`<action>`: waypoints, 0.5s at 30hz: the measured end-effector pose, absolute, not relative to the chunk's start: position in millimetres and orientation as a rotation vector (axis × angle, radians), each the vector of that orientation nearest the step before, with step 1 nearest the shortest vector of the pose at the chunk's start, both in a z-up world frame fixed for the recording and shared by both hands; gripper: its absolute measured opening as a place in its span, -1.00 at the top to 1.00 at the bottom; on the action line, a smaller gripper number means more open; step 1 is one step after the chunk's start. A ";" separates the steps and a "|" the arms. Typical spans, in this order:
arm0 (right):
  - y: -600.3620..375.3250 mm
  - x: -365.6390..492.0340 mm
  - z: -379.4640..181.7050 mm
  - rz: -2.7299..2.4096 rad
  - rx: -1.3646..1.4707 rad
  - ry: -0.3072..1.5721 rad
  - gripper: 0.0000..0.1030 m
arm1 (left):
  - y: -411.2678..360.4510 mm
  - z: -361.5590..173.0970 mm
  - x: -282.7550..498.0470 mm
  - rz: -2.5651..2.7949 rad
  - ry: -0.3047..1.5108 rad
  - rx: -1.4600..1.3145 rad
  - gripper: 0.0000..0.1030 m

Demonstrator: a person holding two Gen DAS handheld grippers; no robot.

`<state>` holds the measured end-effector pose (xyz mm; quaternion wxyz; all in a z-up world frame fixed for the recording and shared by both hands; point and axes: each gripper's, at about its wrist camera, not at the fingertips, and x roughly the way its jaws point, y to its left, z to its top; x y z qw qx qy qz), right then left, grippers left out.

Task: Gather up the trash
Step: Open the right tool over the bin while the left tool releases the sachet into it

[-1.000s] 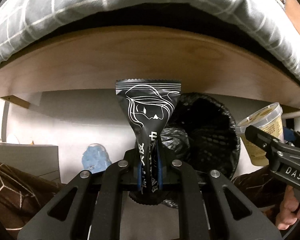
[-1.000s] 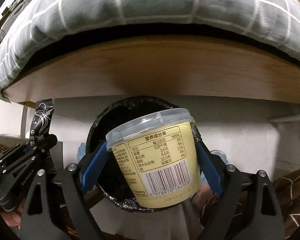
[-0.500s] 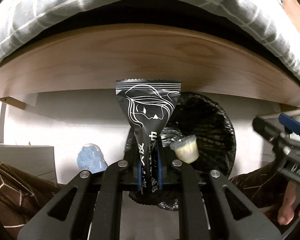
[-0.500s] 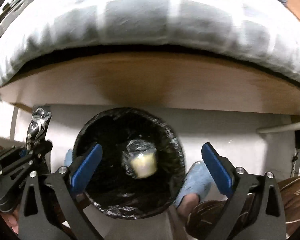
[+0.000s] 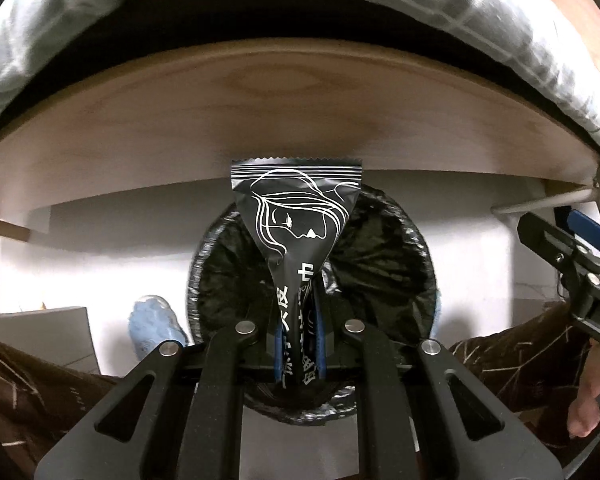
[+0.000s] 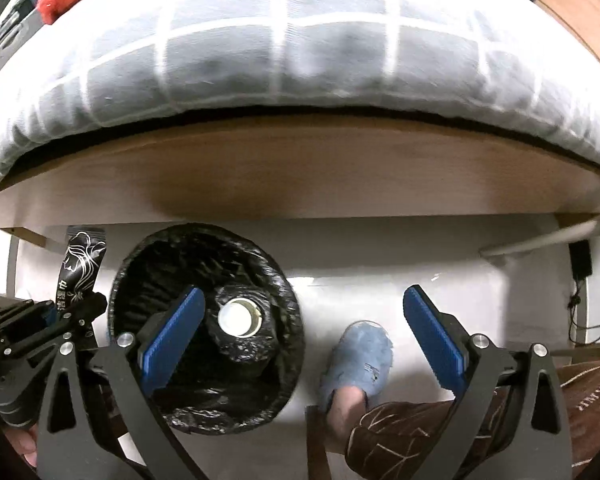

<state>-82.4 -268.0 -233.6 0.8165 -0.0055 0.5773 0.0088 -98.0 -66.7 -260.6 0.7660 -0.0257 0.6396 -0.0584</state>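
Down inside the bin [image 6: 204, 320], only the right view shows the cup [image 6: 240, 317].

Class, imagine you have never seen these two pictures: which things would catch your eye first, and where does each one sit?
First, the black snack wrapper with a white line-drawn face, pinched upright in the shut left claw directly over the black-lined trash bin. Next, the pale yogurt cup lying at the bottom of that bin, beside the empty, wide-open right claw. Above everything runs a wooden bed frame under grey checked bedding.
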 end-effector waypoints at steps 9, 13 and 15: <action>-284.3 -86.3 -238.8 -0.051 0.012 1.230 -0.85 | -98.4 -268.9 -98.1 -0.155 1.392 0.009 0.78; -288.6 -86.1 -239.8 -0.064 0.020 1.232 -0.85 | -103.7 -274.8 -99.6 -0.162 1.400 0.025 0.78; -290.9 -85.8 -240.7 -0.070 0.026 1.239 -0.85 | -105.9 -277.3 -99.7 -0.166 1.404 0.026 0.76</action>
